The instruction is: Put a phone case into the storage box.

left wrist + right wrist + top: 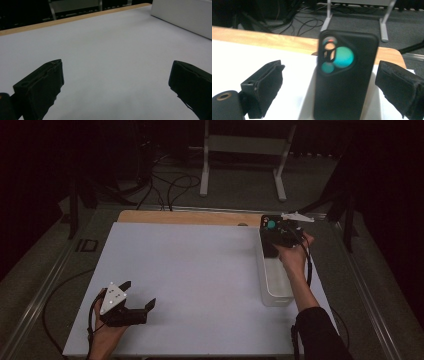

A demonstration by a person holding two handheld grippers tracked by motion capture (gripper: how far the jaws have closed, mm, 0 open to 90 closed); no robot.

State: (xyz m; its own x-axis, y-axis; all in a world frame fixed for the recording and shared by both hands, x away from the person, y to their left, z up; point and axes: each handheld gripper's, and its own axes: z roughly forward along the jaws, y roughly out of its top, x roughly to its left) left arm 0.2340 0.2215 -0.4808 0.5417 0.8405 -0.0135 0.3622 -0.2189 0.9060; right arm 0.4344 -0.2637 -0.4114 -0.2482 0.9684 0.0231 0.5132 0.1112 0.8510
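Reaching right hand-held gripper (329, 82), jaws apart, phone case (345, 75)

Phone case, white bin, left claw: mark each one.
phone case (345, 82), right gripper view, on its black back below the camera cutout
white bin (274, 279), high view, on its inner floor
left claw (138, 296), high view, midway between fingertips

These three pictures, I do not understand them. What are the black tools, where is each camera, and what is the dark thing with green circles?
A person holds two hand tools, each with two black jaws. The high view looks down on a white table. The left gripper hovers open near the front. The right gripper is over a long white tray. The other two pictures come from cameras riding on the grippers. The dark thing is a black phone case, upright between the right gripper's open jaws; contact is unclear.
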